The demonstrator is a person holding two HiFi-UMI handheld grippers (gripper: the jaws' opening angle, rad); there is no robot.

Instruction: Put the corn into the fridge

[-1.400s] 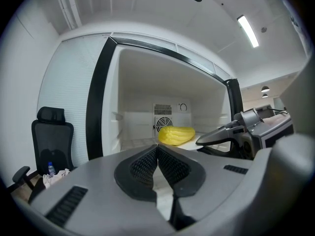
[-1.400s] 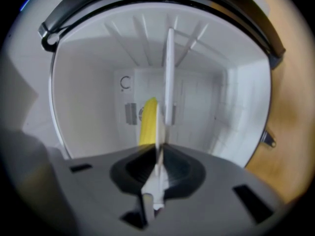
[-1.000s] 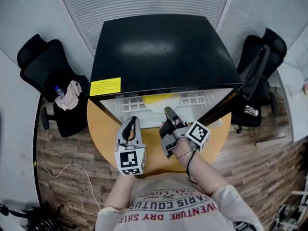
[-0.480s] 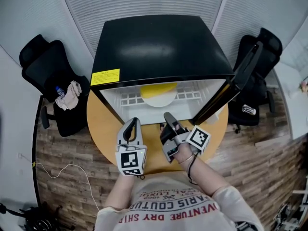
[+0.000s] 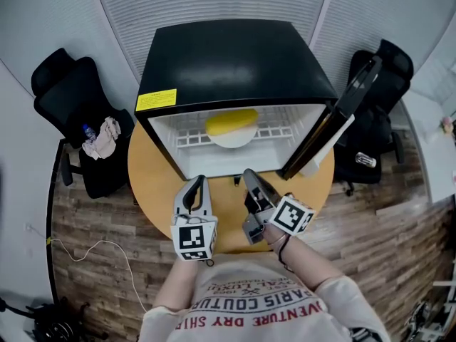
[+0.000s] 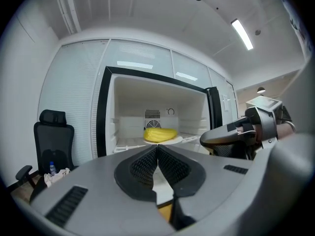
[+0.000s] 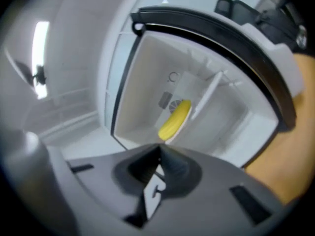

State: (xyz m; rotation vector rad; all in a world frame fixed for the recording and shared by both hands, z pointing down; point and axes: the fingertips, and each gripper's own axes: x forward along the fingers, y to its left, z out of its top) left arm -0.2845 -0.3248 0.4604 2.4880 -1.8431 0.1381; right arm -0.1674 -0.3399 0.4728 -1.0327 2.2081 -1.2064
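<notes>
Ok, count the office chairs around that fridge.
2. One chair stands left of the fridge, a cloth on its seat; the other chair is on the right, partly behind the open door. More could sit outside the picture.

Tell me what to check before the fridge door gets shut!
1. Corn inside the fridge, on the plate: ok.
2. Left tongs shut and empty: ok.
3. Right tongs shut and empty: ok.
4. Both tongs outside the fridge, over the table: ok.
5. Door shut: not ok, it stands open.
</notes>
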